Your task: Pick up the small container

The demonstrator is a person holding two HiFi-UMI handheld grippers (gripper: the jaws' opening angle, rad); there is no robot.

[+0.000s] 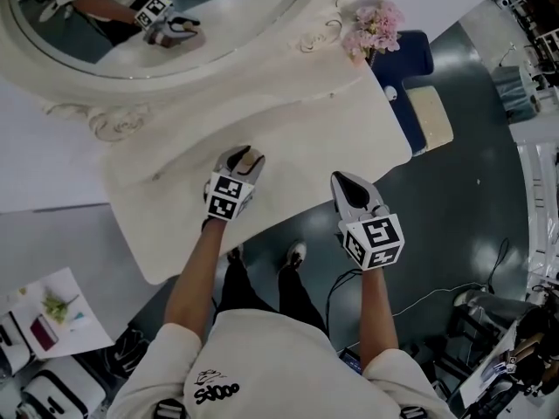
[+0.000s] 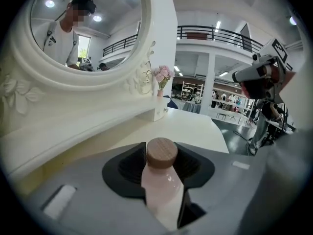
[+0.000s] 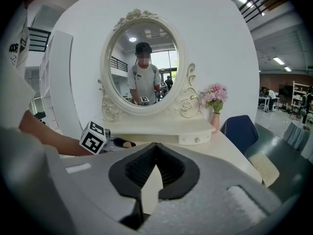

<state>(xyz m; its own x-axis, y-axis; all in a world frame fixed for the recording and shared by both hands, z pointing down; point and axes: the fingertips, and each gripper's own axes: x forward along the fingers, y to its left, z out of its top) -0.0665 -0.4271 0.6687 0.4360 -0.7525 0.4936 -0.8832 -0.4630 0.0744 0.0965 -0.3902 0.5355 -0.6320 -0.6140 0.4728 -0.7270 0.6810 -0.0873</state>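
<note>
The small container is a pale pink bottle (image 2: 164,187) with a round wooden cap (image 2: 162,153). It stands on the cream dressing table (image 1: 288,112), between the jaws of my left gripper (image 1: 245,159). The jaws are wide apart around it, and a dark gap shows at the bottle's right side. From the head view only its tan cap (image 1: 249,158) peeks out at the fingertips. My right gripper (image 1: 342,180) hovers over the table's front edge, to the right of the left one, shut and empty. The right gripper view shows the left gripper (image 3: 122,143) from the side.
An oval mirror (image 1: 157,24) in an ornate white frame rises at the back of the table. A vase of pink flowers (image 1: 374,26) stands at the back right corner. A blue chair (image 1: 415,55) sits beyond the table's right end. A small drawer (image 3: 195,139) lies under the mirror.
</note>
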